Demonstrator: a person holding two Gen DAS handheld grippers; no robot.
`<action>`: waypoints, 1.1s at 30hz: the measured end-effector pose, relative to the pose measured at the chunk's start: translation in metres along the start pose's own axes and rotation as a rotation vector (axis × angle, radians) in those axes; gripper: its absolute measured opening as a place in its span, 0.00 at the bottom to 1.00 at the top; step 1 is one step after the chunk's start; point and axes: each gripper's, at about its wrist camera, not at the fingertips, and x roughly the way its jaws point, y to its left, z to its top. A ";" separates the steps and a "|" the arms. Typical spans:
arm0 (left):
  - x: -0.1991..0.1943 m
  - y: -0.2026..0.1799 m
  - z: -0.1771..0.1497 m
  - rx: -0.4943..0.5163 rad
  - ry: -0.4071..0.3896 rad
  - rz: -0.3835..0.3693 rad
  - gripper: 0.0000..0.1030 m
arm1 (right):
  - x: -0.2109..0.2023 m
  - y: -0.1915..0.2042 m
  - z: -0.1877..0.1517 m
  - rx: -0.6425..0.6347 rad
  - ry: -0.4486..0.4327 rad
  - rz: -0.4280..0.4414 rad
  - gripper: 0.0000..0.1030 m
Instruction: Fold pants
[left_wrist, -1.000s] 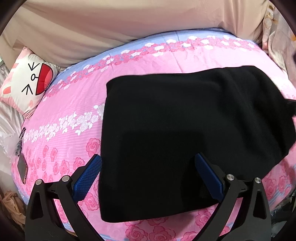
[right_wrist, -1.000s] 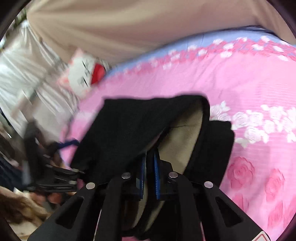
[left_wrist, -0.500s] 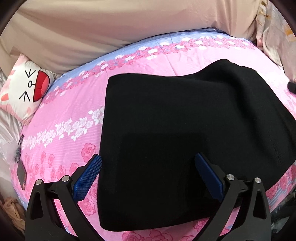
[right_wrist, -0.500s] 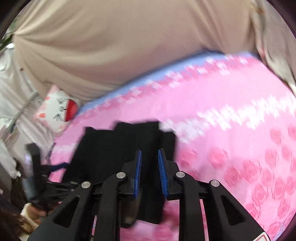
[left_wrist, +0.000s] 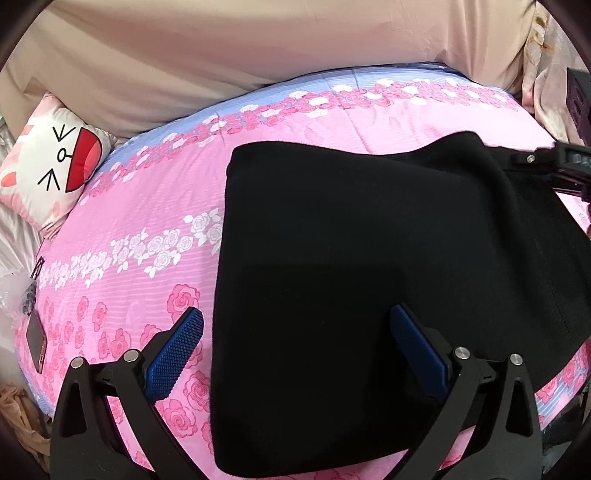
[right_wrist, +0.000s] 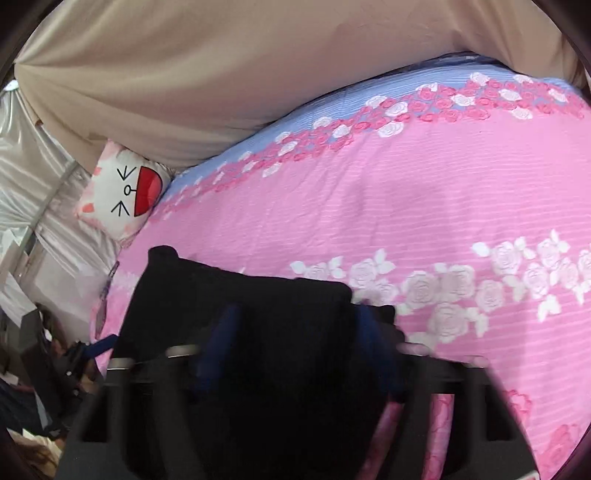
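Note:
The black pants (left_wrist: 369, 258) lie folded into a flat block on the pink rose-print bedspread (left_wrist: 155, 206). My left gripper (left_wrist: 295, 332) is open and empty, its blue pads on either side of the pants' near left part, just above the cloth. My right gripper (right_wrist: 295, 339) is open and motion-blurred, hovering over the right end of the pants (right_wrist: 236, 302). Its black frame also shows at the right edge of the left wrist view (left_wrist: 554, 162). The left gripper shows at the left edge of the right wrist view (right_wrist: 96, 347).
A white cat-face cushion (left_wrist: 51, 166) rests at the bed's far left corner against a beige sheet (left_wrist: 258, 48). A phone (left_wrist: 35, 341) lies near the bed's left edge. Silvery curtains (right_wrist: 37, 206) hang at the left.
My right gripper let go of the pants' edge and opened wide. The lifted fold dropped flat onto the block. The left gripper stayed open and nearly still.

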 end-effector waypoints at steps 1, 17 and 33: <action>0.000 0.002 0.001 -0.002 0.001 -0.005 0.96 | -0.013 0.010 -0.001 -0.012 -0.039 0.000 0.21; 0.015 0.010 0.005 -0.067 0.018 -0.103 0.96 | -0.079 0.048 -0.026 -0.021 -0.218 -0.205 0.31; -0.017 0.027 -0.004 -0.064 -0.080 0.001 0.96 | -0.012 0.109 -0.044 -0.161 -0.063 -0.219 0.23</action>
